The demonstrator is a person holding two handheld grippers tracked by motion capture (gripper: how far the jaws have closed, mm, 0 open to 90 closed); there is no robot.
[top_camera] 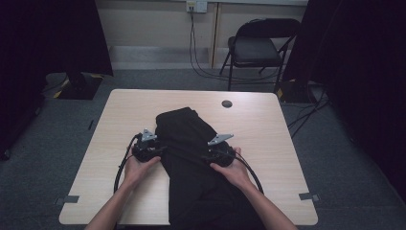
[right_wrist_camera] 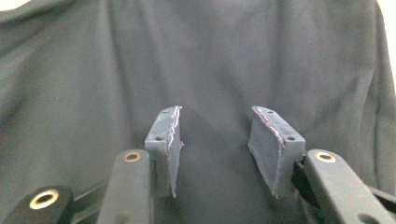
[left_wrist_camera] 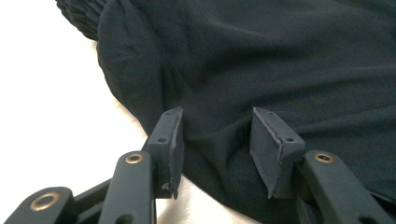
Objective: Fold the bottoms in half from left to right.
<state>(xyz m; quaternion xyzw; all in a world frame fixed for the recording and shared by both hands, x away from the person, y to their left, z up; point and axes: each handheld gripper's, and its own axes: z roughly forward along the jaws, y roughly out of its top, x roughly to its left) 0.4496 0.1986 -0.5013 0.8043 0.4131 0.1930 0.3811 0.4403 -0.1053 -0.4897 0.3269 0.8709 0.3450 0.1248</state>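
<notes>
A black garment [top_camera: 191,158] lies lengthwise down the middle of the light wood table [top_camera: 268,129], its near end hanging over the front edge. My left gripper [top_camera: 158,149] rests at the cloth's left edge, open, its jaws straddling the dark fabric [left_wrist_camera: 261,70] where it meets the pale tabletop. A gathered band [left_wrist_camera: 81,16] shows at the garment's far end. My right gripper [top_camera: 210,154] sits on the cloth's right side, open, with smooth dark fabric [right_wrist_camera: 215,70] under and between its pads. Nothing is pinched by either one.
A round cable hole [top_camera: 227,103] sits near the table's far edge. A black folding chair [top_camera: 256,48] stands beyond the table, with cables [top_camera: 196,62] on the grey floor. Bare tabletop lies left and right of the garment.
</notes>
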